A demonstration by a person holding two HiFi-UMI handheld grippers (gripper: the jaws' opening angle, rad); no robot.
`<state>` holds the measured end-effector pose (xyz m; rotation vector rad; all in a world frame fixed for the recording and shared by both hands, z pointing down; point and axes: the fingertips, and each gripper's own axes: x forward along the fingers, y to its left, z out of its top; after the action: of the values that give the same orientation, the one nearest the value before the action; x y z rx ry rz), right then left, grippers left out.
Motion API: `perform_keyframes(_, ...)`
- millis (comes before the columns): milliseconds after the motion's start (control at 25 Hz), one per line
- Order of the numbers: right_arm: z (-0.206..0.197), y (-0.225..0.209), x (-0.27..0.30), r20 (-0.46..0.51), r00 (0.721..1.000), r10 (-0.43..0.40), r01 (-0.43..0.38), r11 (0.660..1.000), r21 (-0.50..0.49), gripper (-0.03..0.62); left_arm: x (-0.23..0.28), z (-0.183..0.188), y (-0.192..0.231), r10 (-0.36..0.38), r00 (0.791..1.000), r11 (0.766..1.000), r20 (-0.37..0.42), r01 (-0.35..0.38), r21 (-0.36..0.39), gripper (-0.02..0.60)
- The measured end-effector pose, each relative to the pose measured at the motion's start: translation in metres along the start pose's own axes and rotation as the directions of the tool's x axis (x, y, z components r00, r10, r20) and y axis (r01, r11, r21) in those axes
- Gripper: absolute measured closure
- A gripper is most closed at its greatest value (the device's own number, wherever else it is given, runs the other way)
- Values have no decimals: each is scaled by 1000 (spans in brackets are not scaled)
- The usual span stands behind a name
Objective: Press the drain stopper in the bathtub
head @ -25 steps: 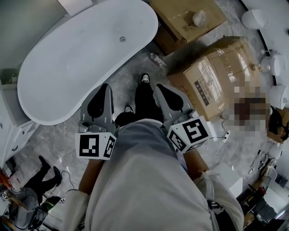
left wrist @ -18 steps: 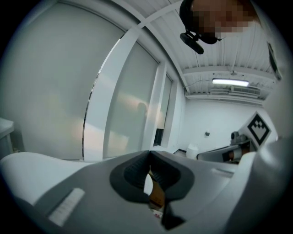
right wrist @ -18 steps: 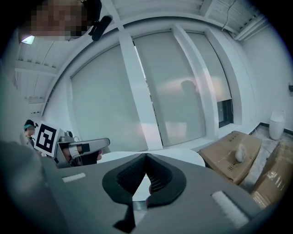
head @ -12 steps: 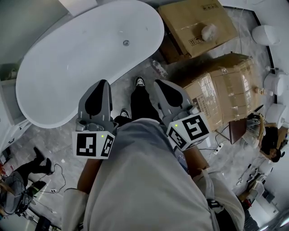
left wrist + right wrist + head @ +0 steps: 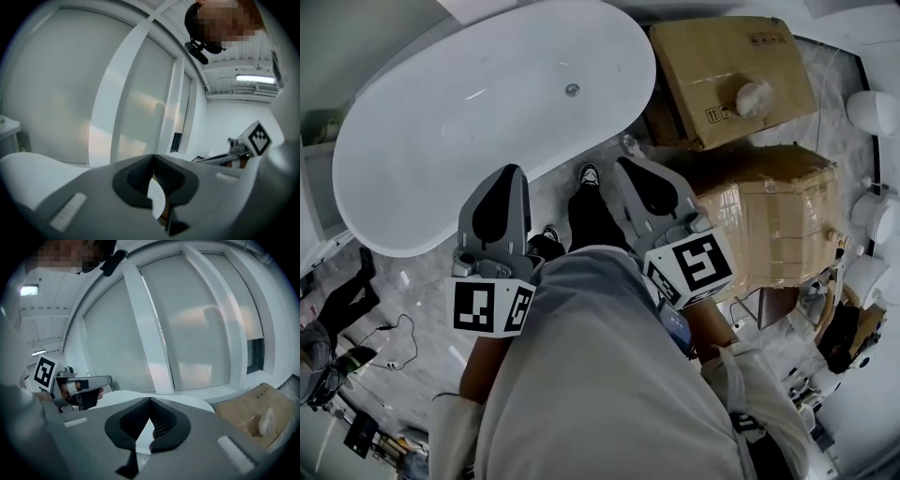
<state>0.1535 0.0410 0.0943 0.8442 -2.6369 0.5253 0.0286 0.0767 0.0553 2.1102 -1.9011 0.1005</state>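
Observation:
A white oval bathtub [image 5: 441,141] lies on the floor ahead of me, with a small round metal drain stopper [image 5: 573,90] in its bottom toward the far right end. My left gripper [image 5: 508,174] is held near my waist, over the tub's near rim, jaws shut on nothing. My right gripper [image 5: 624,166] points past the tub's right end, also shut and empty. In the left gripper view the jaws [image 5: 153,160] meet against a window wall. The right gripper view shows its jaws [image 5: 150,401] closed with the tub's rim [image 5: 190,402] behind.
Two cardboard boxes [image 5: 731,66] [image 5: 778,220] stand right of the tub. White fixtures [image 5: 877,112] line the far right. My shoes [image 5: 589,175] stand on marbled floor beside the tub. Another person's legs [image 5: 342,295] and cables lie at the left.
The view has swung so the tub and boxes sit closer and more to the right. Both grippers stay shut at my waist, barely moved.

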Motion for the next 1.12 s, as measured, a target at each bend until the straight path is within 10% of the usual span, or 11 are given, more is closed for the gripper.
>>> perform_keyframes(1120, -29, -72, 144, -138, 983, 125, -134, 989, -64, 595, 78, -51, 73, 151, 987, 988, -53, -152, -19, 581)
